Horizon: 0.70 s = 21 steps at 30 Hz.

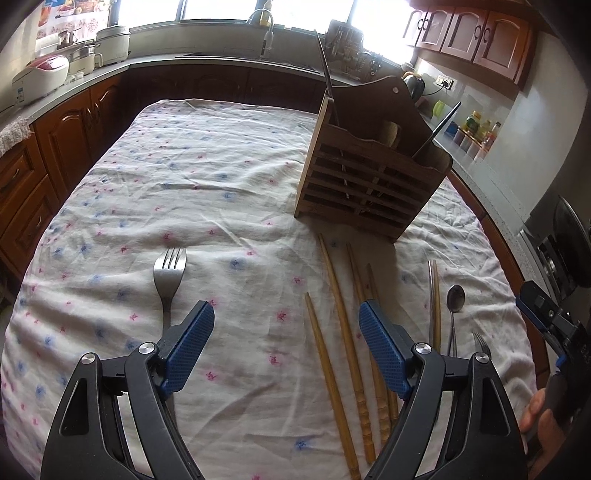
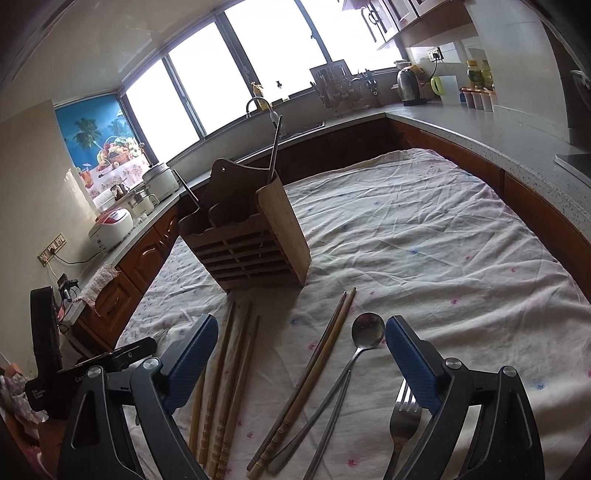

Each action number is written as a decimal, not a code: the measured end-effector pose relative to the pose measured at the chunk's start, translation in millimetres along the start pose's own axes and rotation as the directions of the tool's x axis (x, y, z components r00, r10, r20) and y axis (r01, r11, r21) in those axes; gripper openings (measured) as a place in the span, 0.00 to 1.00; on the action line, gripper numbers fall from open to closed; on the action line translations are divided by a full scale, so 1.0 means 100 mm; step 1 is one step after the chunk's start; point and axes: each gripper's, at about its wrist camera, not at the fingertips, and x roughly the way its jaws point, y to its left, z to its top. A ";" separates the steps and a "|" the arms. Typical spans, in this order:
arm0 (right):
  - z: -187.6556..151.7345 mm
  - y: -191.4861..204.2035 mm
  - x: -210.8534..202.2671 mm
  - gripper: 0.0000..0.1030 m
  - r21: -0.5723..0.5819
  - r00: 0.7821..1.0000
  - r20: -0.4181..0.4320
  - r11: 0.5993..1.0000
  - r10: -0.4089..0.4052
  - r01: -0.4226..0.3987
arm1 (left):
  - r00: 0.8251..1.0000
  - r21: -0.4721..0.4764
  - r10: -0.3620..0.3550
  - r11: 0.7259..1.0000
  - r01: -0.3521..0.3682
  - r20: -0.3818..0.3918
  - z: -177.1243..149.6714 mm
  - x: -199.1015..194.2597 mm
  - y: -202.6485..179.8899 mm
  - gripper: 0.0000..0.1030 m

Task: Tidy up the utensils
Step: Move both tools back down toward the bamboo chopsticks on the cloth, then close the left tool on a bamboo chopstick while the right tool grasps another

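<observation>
A slatted wooden utensil holder [image 1: 369, 177] stands on the cloth-covered table, with dark utensils sticking out; it also shows in the right wrist view [image 2: 255, 247]. In front of it lie several wooden chopsticks [image 1: 338, 317] [image 2: 236, 354], a further pair [image 2: 317, 369], a metal spoon [image 1: 455, 301] [image 2: 364, 338] and a fork [image 2: 404, 417]. Another fork [image 1: 169, 277] lies apart at the left. My left gripper [image 1: 286, 332] is open and empty above the cloth, between that fork and the chopsticks. My right gripper [image 2: 299, 350] is open and empty above the chopstick pair and spoon.
The table wears a wrinkled flowered cloth [image 1: 207, 192]. Kitchen counters with wooden cabinets ring it, holding a rice cooker [image 1: 40, 79], a sink tap [image 1: 264, 22], a dish rack [image 2: 338, 88] and a kettle [image 2: 408, 85]. The other gripper's body [image 1: 554, 321] sits at the right edge.
</observation>
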 end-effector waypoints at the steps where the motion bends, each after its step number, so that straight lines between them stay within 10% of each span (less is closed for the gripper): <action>1: 0.01 0.00 0.04 0.78 0.000 1.000 -0.009 1.000 -0.004 0.004 | 1.000 0.008 -0.003 1.000 0.003 -0.012 0.00 0.03 -0.01 0.72; 9: 0.08 -0.10 0.55 0.32 0.013 0.991 -0.128 0.999 -0.041 0.043 | 0.992 0.059 -0.018 0.998 0.026 -0.122 0.01 0.33 -0.13 0.40; 21: 0.06 -0.30 1.19 0.11 0.014 0.953 -0.275 0.991 -0.127 0.136 | 0.976 0.076 -0.013 0.997 0.030 -0.218 -0.08 0.61 -0.14 0.28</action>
